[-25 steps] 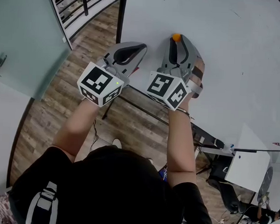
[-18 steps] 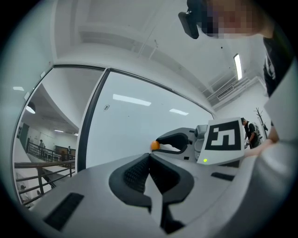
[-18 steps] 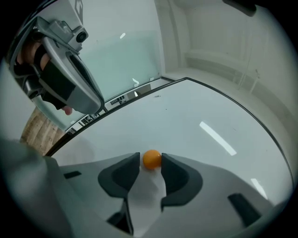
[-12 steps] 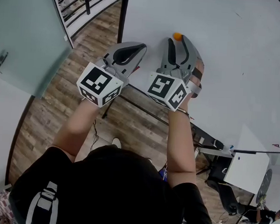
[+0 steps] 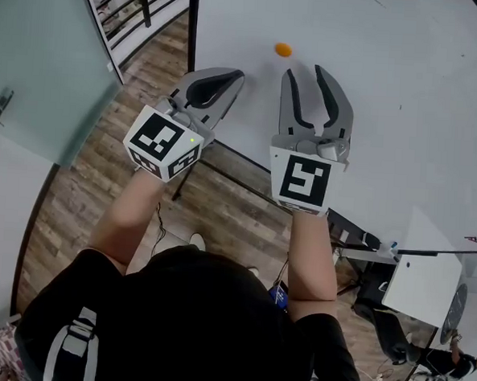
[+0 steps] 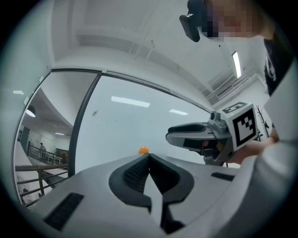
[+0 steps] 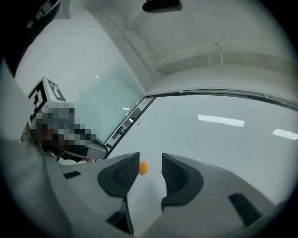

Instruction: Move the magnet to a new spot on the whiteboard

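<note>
A small orange magnet (image 5: 283,49) sticks on the whiteboard (image 5: 406,91), free of both grippers. My right gripper (image 5: 306,71) sits just short of it and slightly right, open. Its jaws have just been opening, then closing a touch, and nothing is between them. In the right gripper view the magnet (image 7: 143,168) shows beyond the gap of the right gripper (image 7: 150,159), near the left jaw. My left gripper (image 5: 236,75) is shut and empty, left of the magnet near the board's edge. The left gripper view has the magnet (image 6: 143,150) right above the shut tips of the left gripper (image 6: 149,156).
The whiteboard's black frame edge (image 5: 192,22) runs down the left side, with a stand bar (image 5: 239,178) below. A glass door (image 5: 37,61) and a railing (image 5: 125,6) lie to the left over wood floor (image 5: 86,184). A white desk (image 5: 422,287) stands at lower right.
The right gripper has drawn back from the magnet and rolled so its marker cube faces up, jaws spread. The magnet stays on the board. The left gripper shifted slightly.
</note>
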A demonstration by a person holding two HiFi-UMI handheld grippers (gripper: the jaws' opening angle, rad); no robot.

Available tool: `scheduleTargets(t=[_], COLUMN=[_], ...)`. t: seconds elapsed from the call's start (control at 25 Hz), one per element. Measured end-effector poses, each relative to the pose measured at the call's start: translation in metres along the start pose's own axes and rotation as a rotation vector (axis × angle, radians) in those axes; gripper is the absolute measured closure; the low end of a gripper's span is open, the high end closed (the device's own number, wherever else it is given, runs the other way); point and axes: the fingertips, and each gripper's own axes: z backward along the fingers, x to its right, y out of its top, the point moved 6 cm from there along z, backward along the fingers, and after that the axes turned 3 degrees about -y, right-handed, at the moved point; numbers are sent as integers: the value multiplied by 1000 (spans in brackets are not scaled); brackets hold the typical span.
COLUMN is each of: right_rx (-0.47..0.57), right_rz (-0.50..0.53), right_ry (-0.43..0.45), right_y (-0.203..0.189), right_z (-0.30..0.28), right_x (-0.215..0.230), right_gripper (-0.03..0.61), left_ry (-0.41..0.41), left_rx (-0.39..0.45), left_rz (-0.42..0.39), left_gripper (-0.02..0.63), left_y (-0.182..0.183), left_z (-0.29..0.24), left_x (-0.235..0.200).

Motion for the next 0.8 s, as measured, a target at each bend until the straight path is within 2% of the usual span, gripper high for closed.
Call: scheduleTargets(t=[0.16, 0.44, 0.64, 0.8], right_rx=[31, 19, 14, 3], right_rz=[-129, -228, -342, -381], right_ry=[20, 71, 103, 111], right_y=[-6, -37, -66, -88], right_z=[38, 109, 157, 193], right_x=[27, 70, 96, 101], right_gripper=[436, 453, 490, 543], left_ry=[-22, -82, -124, -170], left_rx=[7, 15, 11, -25], left_rz=[-9, -11, 0, 10], left_gripper=[611, 611, 611, 611], left_y=[7, 16, 13, -2], left_z=[-9, -24, -34, -36], left_x=[29, 96, 148, 185])
